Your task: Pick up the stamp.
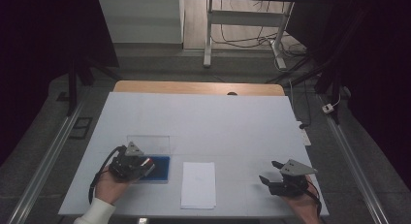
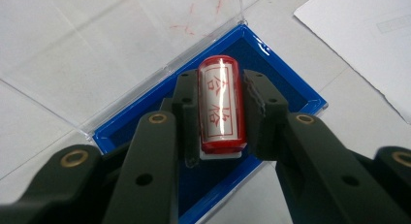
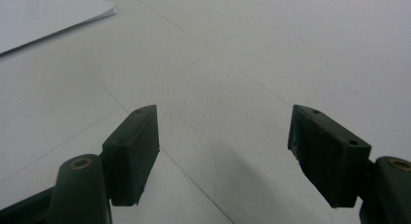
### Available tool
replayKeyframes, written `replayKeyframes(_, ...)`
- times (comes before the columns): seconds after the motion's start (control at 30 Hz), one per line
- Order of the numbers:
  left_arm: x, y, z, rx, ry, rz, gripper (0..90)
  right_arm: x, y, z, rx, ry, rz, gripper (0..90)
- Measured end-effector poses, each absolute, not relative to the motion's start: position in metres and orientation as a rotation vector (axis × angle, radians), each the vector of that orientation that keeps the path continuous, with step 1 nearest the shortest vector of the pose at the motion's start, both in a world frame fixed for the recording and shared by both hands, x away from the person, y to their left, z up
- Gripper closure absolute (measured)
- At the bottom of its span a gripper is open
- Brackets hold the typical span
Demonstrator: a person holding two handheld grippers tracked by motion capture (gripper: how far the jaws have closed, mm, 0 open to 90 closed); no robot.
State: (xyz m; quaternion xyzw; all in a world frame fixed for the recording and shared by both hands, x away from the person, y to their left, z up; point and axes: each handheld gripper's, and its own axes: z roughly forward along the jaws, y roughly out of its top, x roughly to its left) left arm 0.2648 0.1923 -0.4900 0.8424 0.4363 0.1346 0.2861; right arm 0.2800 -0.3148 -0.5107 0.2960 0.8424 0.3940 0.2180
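The stamp (image 2: 221,106), a red cylinder with a white label bearing red characters, sits clamped in the left gripper (image 2: 220,112) over the blue ink pad (image 2: 286,83); the right gripper (image 3: 223,151) gapes wide above the table (image 3: 232,54), near the paper (image 1: 198,184).

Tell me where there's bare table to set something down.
The far half of the table beyond the ink pad case is bare, and so is the strip between the paper and the right hand-held gripper. The near left is crowded.
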Motion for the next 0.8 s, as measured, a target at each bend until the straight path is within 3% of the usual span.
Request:
replayKeyframes(0.6, 0.263, 0.194, -0.486, 2.241, 1.153, 0.352, 70.0, 0.280, -0.315, -0.512, 0.820, 2.340, 1.080, 27.1)
replayKeyframes(0.8, 0.259, 0.201, -0.475, 2.202, 1.064, 0.325, 69.9, 0.280, -0.315, -0.512, 0.818, 2.341, 1.081, 27.3)
